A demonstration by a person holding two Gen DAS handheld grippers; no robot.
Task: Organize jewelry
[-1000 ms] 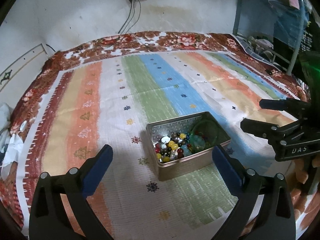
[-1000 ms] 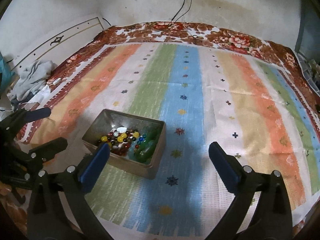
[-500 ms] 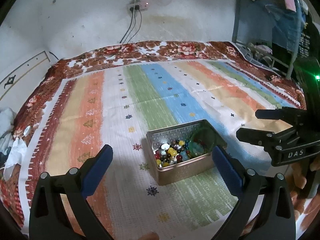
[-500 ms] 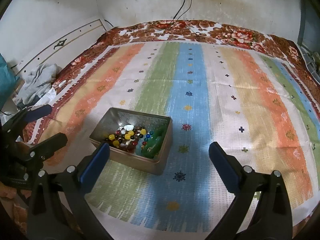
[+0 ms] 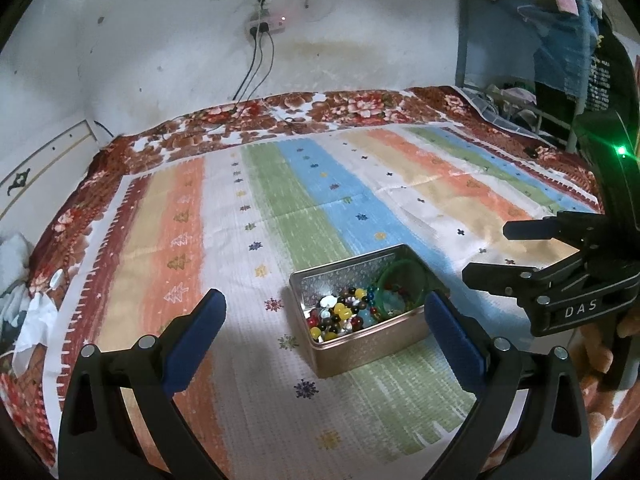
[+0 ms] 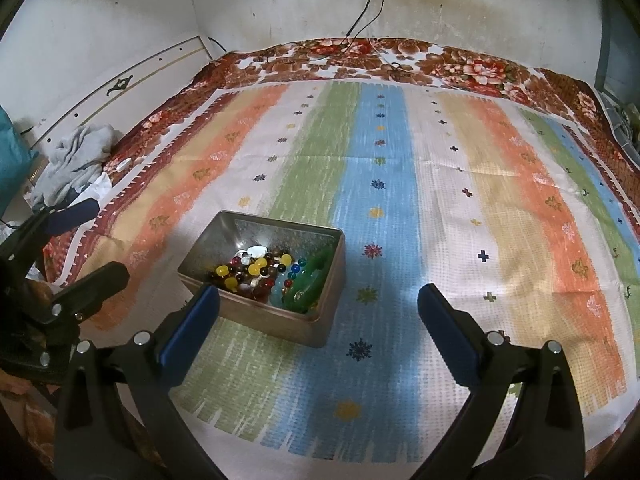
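1. The metal tin (image 5: 362, 342) with beaded jewelry (image 5: 344, 314) and a green bangle (image 5: 402, 282) stands near the front edge of the striped bedspread (image 5: 312, 208).
2. The left gripper (image 5: 324, 320) hovers above the tin, jaws wide apart, empty.
3. The right gripper (image 6: 318, 314) hovers beside it, also released.

Striped cloth (image 5: 280, 216) on a floral blanket (image 5: 360, 106), by a white wall (image 5: 160, 40).
The cloth runs in orange, green, blue and tan bands with small motifs. A socket (image 5: 266, 24) on the far wall drops dark cables (image 5: 256, 68) to the blanket. Crumpled grey cloth (image 6: 76, 160) lies at the left edge; clothes (image 5: 560, 20) hang far right.
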